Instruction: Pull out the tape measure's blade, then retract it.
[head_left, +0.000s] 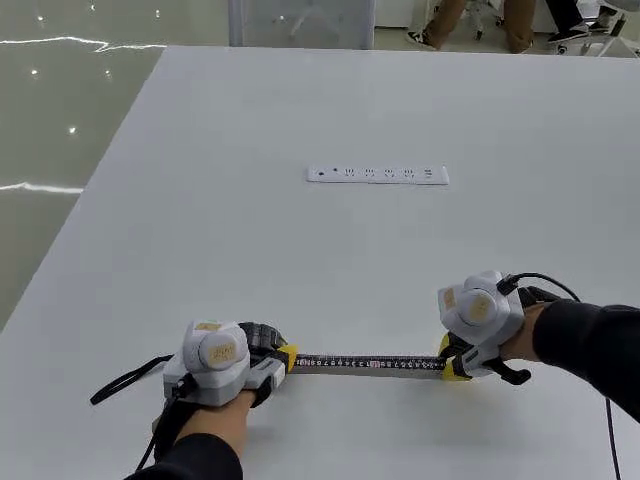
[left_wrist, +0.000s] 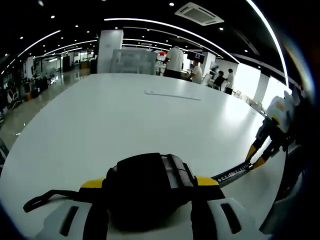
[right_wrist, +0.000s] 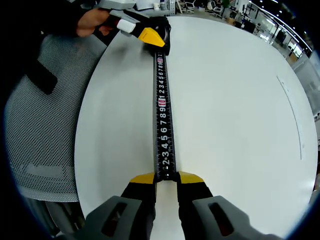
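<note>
Pinching the low-number end of the dark, white-numbered metal blade (right_wrist: 161, 115) are the yellow fingertips (right_wrist: 141, 178) of my right gripper (right_wrist: 165, 179), pressed together with only the thin strip between them. I judge that grip is placed at the very tip so that the whole drawn length runs free.

At the other end, my left gripper (left_wrist: 150, 184) has its yellow-tipped jaws closed on either side of the chunky black plastic tape measure case (head_left: 260, 338). It clamps the body so the case cannot slide toward the pull. The case rests on the flat white table (head_left: 300, 250) at the near left. The right gripper sits at the near right, and the blade lies straight and low between them, close along the tabletop. Keeping it flat and in line with the case mouth looks deliberate to me: a twisted blade would likely kink or jam on the way back in.

A black fabric wrist strap (head_left: 125, 380) trails from the case to the left, slack on the table. Farther off, well clear of the work, lies a long white power strip (head_left: 378, 175).

With this much blade out, I would call the pull largely done and the retraction not yet begun.
</note>
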